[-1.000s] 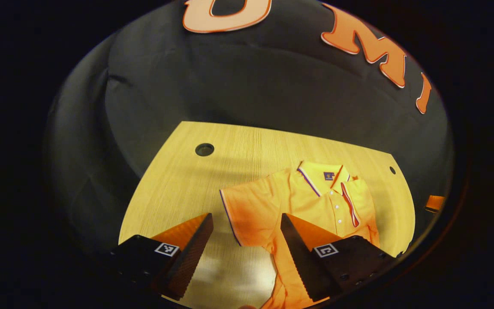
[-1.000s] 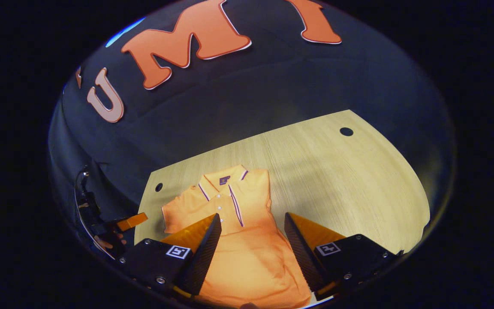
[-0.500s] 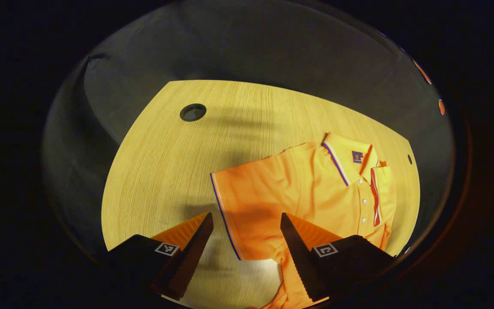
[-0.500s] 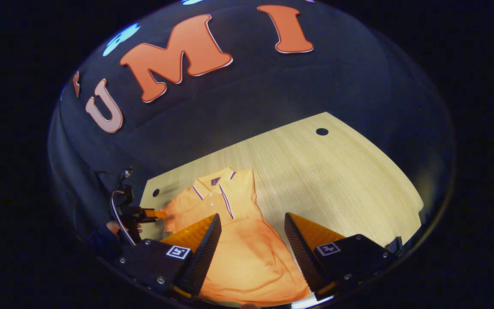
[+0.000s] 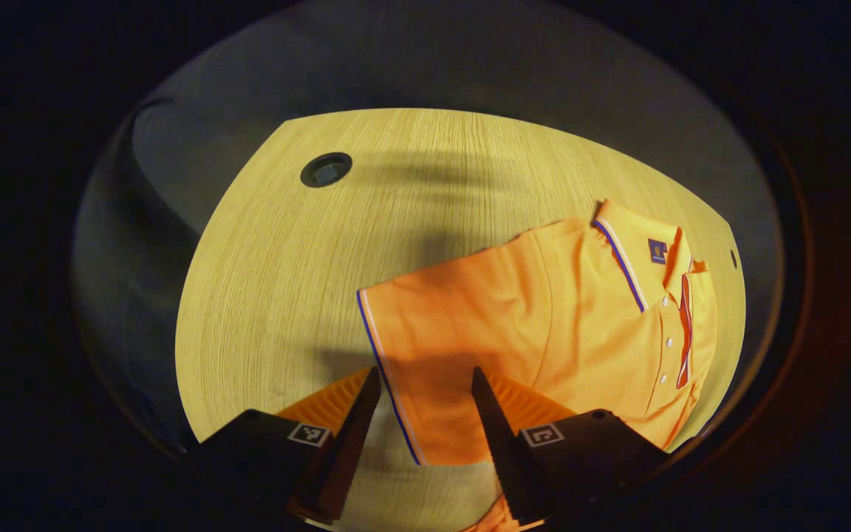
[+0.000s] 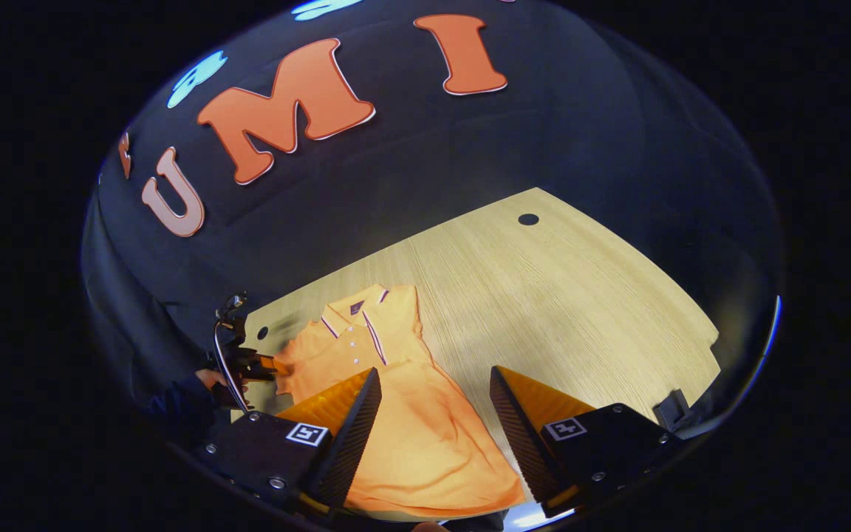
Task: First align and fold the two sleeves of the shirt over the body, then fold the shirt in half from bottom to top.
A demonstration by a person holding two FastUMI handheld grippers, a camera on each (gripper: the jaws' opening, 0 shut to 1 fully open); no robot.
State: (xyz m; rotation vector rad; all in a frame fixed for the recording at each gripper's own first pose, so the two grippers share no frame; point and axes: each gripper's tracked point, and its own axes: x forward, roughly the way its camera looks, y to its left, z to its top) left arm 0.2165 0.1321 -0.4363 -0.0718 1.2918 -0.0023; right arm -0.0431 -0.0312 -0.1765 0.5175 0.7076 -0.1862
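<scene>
The orange shirt (image 5: 544,325) lies flat on the bench (image 5: 285,258). The left gripper (image 5: 422,391) is spread over its sleeve hem at 6 o'clock. The right gripper (image 6: 433,391) is spread above the shirt body, and its view catches a hand (image 6: 211,378) at 8 o'clock.

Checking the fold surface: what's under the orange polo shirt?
The polo shirt lies flat on the wooden table, with bare wood around it in both views. One sleeve is spread out on the wood. Anything beneath the fabric itself is covered and can't be seen.
</scene>
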